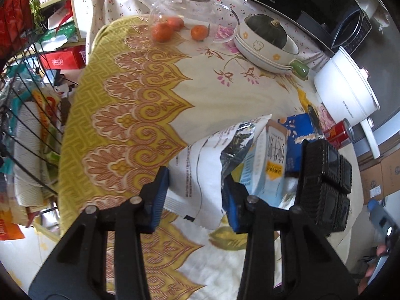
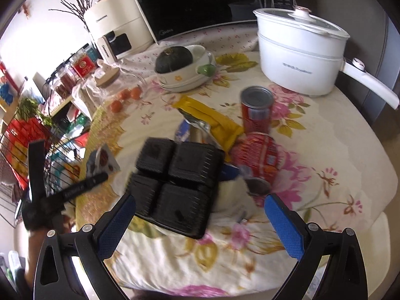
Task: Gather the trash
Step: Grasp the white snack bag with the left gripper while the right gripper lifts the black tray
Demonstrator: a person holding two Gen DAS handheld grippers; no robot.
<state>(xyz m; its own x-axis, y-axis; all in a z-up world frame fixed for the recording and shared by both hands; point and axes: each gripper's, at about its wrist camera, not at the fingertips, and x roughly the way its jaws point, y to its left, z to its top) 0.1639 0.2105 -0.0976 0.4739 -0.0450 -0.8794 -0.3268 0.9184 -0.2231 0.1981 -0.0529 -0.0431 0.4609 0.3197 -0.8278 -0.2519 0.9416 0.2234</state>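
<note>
A pile of trash lies on the floral tablecloth. A white snack bag (image 1: 200, 175) with a foil inside lies between the open jaws of my left gripper (image 1: 197, 197), with a pale blue carton (image 1: 267, 165) tucked in it. A black four-cell plastic tray (image 1: 325, 187) stands on edge to its right; in the right wrist view the tray (image 2: 177, 185) lies just ahead of my open, empty right gripper (image 2: 200, 222). Behind it are a yellow wrapper (image 2: 215, 120), a red can (image 2: 257, 110) and a red cup lid (image 2: 257, 155).
A white electric pot (image 2: 300, 57), a stack of bowls with a dark squash (image 2: 182, 67), a glass jar and tangerines (image 2: 125, 97), and a microwave (image 2: 200, 2) stand at the back. A wire basket (image 1: 30, 130) with packets hangs off the table's left edge.
</note>
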